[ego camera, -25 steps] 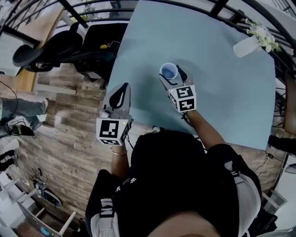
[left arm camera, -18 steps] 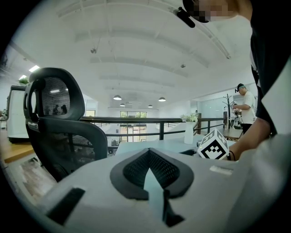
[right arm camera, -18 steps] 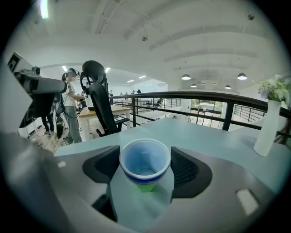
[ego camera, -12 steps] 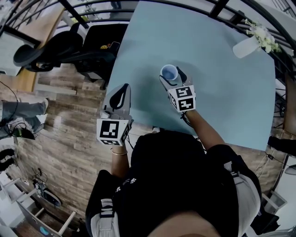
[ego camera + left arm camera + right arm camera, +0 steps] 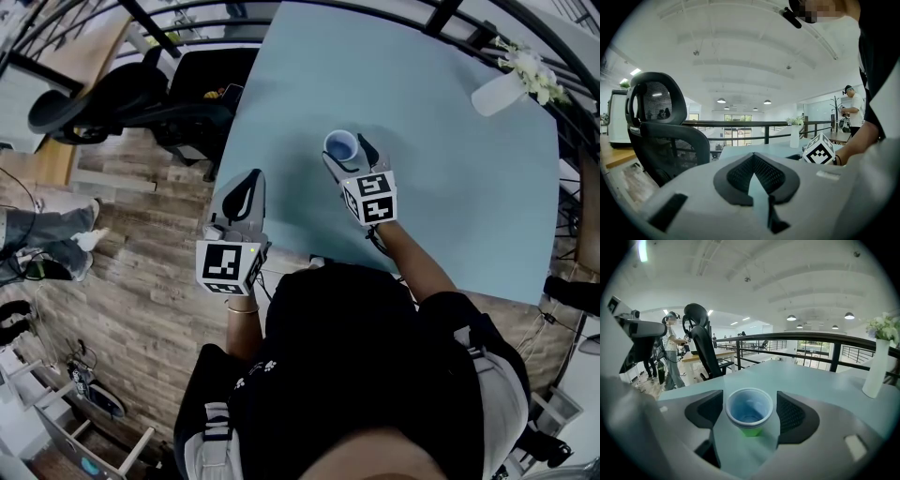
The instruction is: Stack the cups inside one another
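Right gripper (image 5: 750, 405) spread around nested cups (image 5: 749, 411) on pale-blue table (image 5: 806, 376); left gripper (image 5: 753, 161) pinched together.

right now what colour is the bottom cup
The bottom cup is green, clearest in the right gripper view.

Between the jaws of the right gripper (image 5: 749, 404), the cup stack (image 5: 749, 412) shows only a blue inside, thin rim lines and a green bottom. How many cups are nested there cannot be counted. In the head view its walls are hidden under its own rim. To the right of this gripper, the flowers in the vase (image 5: 875, 371) are cut by the picture's edge. From the left gripper (image 5: 753, 161), only the marker cube (image 5: 818, 151) of the other one shows; its jaws are hidden.
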`<state>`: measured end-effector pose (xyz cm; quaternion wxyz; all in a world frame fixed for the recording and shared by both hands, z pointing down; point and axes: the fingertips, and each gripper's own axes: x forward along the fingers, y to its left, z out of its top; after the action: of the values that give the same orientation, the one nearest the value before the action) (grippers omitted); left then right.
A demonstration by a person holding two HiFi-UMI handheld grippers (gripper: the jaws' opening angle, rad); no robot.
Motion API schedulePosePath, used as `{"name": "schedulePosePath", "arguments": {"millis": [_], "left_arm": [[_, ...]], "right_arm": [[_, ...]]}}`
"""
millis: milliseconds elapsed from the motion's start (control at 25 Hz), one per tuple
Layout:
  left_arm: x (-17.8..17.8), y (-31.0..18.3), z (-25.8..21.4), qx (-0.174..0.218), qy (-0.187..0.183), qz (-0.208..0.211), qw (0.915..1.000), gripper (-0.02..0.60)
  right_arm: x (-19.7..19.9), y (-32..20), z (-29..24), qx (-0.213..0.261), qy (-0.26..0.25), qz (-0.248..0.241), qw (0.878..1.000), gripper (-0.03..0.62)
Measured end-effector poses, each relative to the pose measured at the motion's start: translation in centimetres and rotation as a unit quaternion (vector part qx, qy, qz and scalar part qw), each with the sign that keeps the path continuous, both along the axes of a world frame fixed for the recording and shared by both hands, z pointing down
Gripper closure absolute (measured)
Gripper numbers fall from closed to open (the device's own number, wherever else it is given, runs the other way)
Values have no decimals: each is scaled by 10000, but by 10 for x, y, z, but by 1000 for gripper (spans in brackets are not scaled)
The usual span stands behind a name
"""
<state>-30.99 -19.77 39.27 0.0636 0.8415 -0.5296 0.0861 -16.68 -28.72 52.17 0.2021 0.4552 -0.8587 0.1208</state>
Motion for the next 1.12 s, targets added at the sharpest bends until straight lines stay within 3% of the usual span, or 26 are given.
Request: {"name": "schedulePosePath", "arguments": {"millis": [160, 280, 720, 1120], "left_arm": [[4, 0, -1, 15, -6, 8, 10000, 590], [9, -1, -1, 34, 0, 47, 10000, 589], [44, -8, -4, 84, 18, 424, 9991, 589], [90, -11, -4, 72, 20, 822, 9966, 591]], "right_arm": [[3, 1, -14, 178, -169, 9, 9997, 227], [7, 1, -31, 432, -346, 64, 9984, 278], [53, 10, -93, 1468, -794, 585, 9842, 581], [82, 34, -111, 1434, -942, 416, 9843, 586]]}}
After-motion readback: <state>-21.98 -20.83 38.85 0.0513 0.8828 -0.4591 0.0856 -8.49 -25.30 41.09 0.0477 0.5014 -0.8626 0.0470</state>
